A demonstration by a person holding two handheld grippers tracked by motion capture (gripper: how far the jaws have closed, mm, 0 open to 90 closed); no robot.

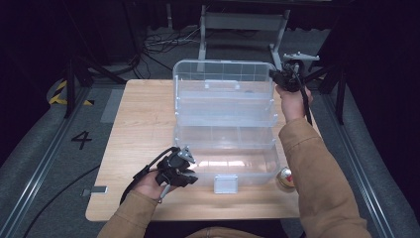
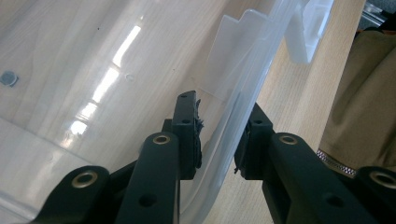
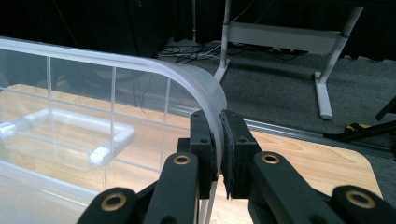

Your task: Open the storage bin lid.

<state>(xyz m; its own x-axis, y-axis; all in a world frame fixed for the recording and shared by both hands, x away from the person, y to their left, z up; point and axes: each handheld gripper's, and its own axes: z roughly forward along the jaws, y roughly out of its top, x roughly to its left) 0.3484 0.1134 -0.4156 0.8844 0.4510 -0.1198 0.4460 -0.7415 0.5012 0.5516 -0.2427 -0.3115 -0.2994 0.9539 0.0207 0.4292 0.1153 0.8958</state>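
At mid-frame on the bench (image 1: 143, 129), the clear box (image 1: 225, 163) sits open — right tongs (image 3: 219, 140) clamped on its lid (image 1: 223, 74), left tongs (image 2: 219, 140) apart, straddling the front wall — swing the lid gently.

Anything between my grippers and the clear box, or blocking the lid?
Nothing visible. The right gripper is clamped on the lid corner; the left gripper straddles the front wall of the clear box. A small red-and-gold object sits beside the box, clear of the lid.

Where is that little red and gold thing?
In the high view, the small red-and-gold thing sits on the table near its front edge, just right of the clear box, beside the person's right sleeve.
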